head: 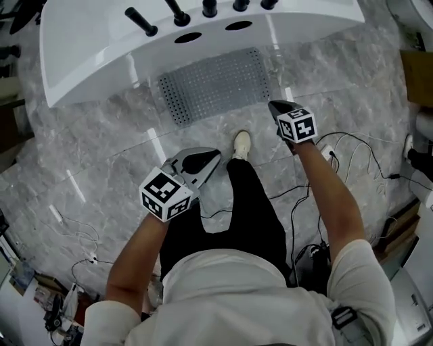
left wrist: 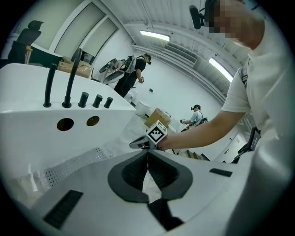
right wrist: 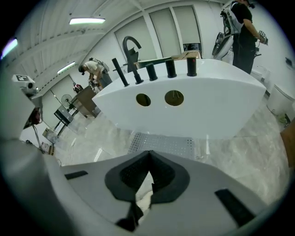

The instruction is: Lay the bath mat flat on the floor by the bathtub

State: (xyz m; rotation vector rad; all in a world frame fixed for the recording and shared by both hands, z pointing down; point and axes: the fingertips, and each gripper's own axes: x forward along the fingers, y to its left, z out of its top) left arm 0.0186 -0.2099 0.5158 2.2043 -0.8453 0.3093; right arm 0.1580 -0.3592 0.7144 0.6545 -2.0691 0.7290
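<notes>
A grey perforated bath mat (head: 216, 84) lies flat on the marble floor against the front of the white bathtub (head: 101, 47). My left gripper (head: 215, 157) hovers above the floor, nearer than the mat and a little to its left, shut with nothing in it. My right gripper (head: 274, 105) hangs just off the mat's right end, also shut and empty. In the left gripper view the jaws (left wrist: 147, 154) meet at the tips, with the mat (left wrist: 73, 163) low at left. The right gripper view shows closed jaws (right wrist: 149, 154) above the mat (right wrist: 163, 144).
Black taps (head: 177, 12) stand on the tub rim. A person's white shoe (head: 241, 143) is planted just in front of the mat. Cables (head: 352, 155) trail over the floor at right, near a cardboard box (head: 419, 78). Other people stand in the background (left wrist: 133, 73).
</notes>
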